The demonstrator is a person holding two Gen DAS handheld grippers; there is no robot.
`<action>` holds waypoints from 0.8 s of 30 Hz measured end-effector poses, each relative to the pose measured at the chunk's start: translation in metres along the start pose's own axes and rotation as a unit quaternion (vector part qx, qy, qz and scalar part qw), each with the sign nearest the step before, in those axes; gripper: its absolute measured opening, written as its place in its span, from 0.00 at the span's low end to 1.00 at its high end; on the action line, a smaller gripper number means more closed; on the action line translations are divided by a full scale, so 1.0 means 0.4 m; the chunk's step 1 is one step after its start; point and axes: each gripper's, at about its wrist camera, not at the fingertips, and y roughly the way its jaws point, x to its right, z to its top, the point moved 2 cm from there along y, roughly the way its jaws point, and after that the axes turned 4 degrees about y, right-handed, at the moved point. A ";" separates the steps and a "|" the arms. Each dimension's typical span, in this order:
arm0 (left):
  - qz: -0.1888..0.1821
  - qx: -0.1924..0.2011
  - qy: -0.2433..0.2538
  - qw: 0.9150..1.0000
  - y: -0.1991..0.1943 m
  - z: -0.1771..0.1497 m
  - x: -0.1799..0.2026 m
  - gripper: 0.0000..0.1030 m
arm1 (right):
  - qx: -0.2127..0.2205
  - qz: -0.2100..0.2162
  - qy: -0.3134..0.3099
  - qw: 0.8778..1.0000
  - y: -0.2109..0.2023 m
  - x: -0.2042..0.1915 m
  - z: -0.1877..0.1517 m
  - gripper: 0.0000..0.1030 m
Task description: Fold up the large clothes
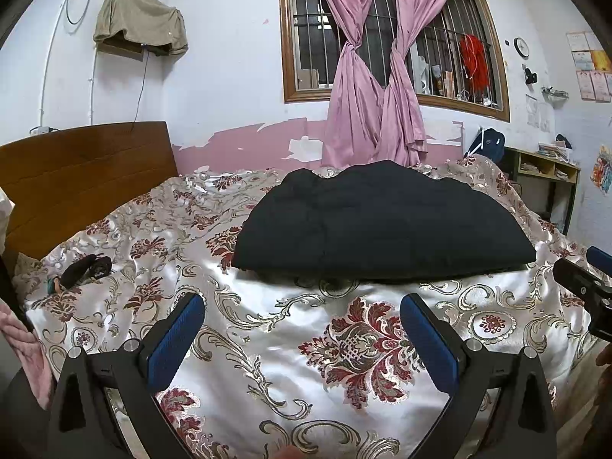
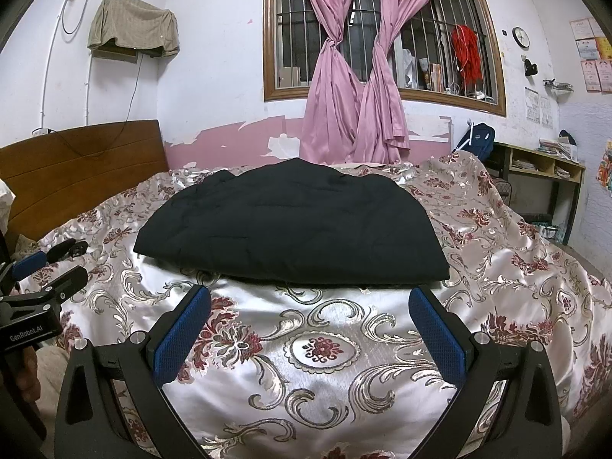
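Hovering with jaws wide and empty, left gripper [image 1: 302, 329] and right gripper [image 2: 310, 323] face the folded black garment [image 1: 382, 225] at twelve o'clock on the bed [image 1: 267, 363], probably awaiting another fold.

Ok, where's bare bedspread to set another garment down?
Free: the strip between the black garment and both open grippers, and right of it toward the shelf. Crowded: left, near the headboard, where small dark items lie.
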 end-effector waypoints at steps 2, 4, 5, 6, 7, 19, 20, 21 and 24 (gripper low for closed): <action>0.000 0.001 0.000 1.000 0.000 0.000 0.001 1.00 | 0.000 0.000 0.000 1.000 0.000 0.000 0.000 0.98; 0.000 0.000 0.000 1.000 0.000 0.000 0.000 1.00 | 0.001 0.000 0.000 1.000 0.000 0.000 0.000 0.98; 0.000 0.001 0.000 1.000 0.000 0.000 0.001 1.00 | 0.000 0.000 0.000 1.000 0.000 0.000 0.000 0.98; 0.000 0.000 0.000 1.000 0.000 0.000 -0.001 1.00 | 0.000 0.000 0.000 1.000 0.000 0.001 0.000 0.98; 0.000 0.000 0.000 1.000 0.000 -0.001 0.000 1.00 | 0.000 0.000 0.000 1.000 0.000 0.001 0.000 0.98; -0.001 0.000 0.001 1.000 -0.002 0.000 0.005 1.00 | 0.000 0.000 0.000 1.000 0.000 0.002 0.001 0.98; -0.001 0.000 0.000 1.000 -0.002 0.000 0.005 1.00 | 0.000 0.000 0.000 1.000 0.000 0.002 0.001 0.98; -0.002 0.000 -0.001 1.000 -0.001 0.000 0.006 1.00 | 0.000 0.001 0.000 1.000 0.000 0.002 0.001 0.98; -0.001 0.000 0.000 1.000 -0.002 -0.001 0.007 1.00 | 0.000 0.001 0.000 1.000 0.000 0.001 0.001 0.98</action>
